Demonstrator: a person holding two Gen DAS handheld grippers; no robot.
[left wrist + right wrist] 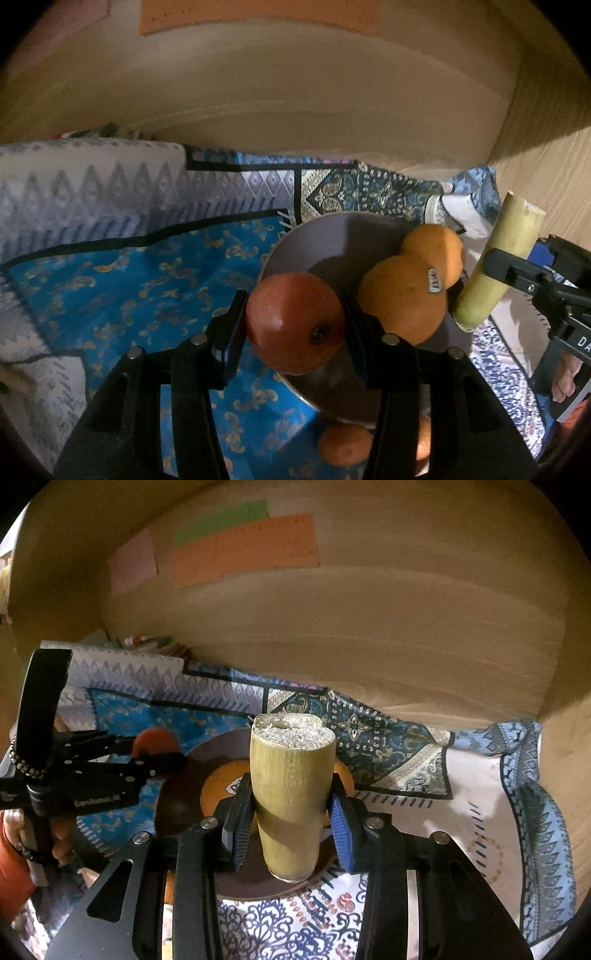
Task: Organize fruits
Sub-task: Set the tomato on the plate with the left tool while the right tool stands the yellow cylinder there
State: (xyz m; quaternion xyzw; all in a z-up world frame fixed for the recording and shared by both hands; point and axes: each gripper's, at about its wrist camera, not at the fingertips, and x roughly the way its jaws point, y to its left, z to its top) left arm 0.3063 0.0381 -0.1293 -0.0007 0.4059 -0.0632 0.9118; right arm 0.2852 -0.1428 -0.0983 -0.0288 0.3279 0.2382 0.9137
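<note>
My left gripper [295, 325] is shut on a red apple [295, 323] and holds it over the near rim of a brown bowl [332, 236]. Two oranges [404, 297] lie in the bowl, one with a sticker. My right gripper [288, 819] is shut on a pale green sugarcane piece [291, 786], held upright over the bowl [177, 797]; an orange [221, 786] shows behind it. The cane [498, 258] and right gripper [532, 280] show at the right of the left wrist view. The left gripper [110, 768] with the apple [155, 742] shows at the left of the right wrist view.
A patterned blue and white cloth [129, 280] covers the surface. Another orange [345, 445] lies on the cloth in front of the bowl. A wooden wall [332, 627] with coloured paper notes [243, 550] stands close behind. A wooden side panel [546, 110] stands at the right.
</note>
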